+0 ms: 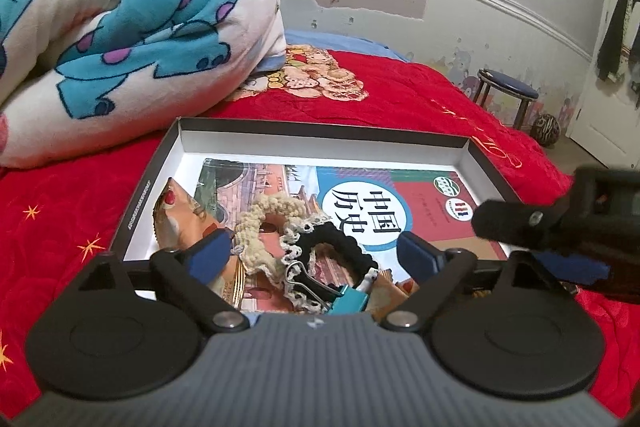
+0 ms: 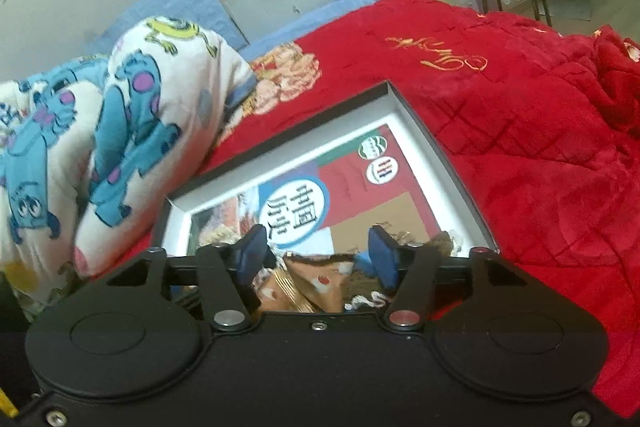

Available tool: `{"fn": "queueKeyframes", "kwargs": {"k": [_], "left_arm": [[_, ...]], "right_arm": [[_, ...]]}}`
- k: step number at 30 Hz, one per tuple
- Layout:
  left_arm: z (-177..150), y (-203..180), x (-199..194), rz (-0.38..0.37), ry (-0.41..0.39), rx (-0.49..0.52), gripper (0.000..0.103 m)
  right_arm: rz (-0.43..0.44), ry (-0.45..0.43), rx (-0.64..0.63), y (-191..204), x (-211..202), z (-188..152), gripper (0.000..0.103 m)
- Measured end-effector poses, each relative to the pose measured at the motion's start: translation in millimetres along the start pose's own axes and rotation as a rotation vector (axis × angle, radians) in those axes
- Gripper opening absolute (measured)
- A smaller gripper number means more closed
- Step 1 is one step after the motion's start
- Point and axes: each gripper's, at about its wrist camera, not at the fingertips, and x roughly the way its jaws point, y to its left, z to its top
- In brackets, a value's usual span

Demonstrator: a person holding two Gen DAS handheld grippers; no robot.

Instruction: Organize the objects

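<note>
The left gripper (image 1: 316, 255) hangs low over the near edge of the shallow box (image 1: 320, 137) on the red blanket (image 1: 420, 99), its jaws wide apart and holding nothing; the right gripper (image 2: 318, 255) hangs over the same box, jaws also apart and empty. The textbook (image 1: 400, 203) lying flat in the box shows the title 中国历史. Between the left jaws lie the cream scrunchie (image 1: 260, 223), the black scrunchie (image 1: 340, 243) and, nearer, a teal binder clip (image 1: 344, 297).
</note>
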Motion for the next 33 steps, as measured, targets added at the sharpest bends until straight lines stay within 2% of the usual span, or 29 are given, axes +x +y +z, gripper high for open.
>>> {"fn": "queueKeyframes", "kwargs": {"k": [2, 8, 21, 33], "left_arm": [[0.2, -0.2, -0.5, 0.004, -0.002, 0.002, 0.102], [0.9, -0.3, -4.5, 0.008, -0.017, 0.009, 0.103], [0.7, 4.8, -4.8, 0.033, -0.018, -0.005, 0.103], [0.6, 6.1, -4.0, 0.036, -0.009, -0.007, 0.103]], "right_arm": [[0.012, -0.007, 0.000, 0.4, -2.8, 0.0, 0.076], [0.033, -0.005, -0.039, 7.7, -6.6, -3.5, 0.079], [0.028, -0.001, 0.005, -2.6, -9.1, -2.1, 0.079], [0.033, 0.003, -0.014, 2.6, -7.3, -3.5, 0.079]]}}
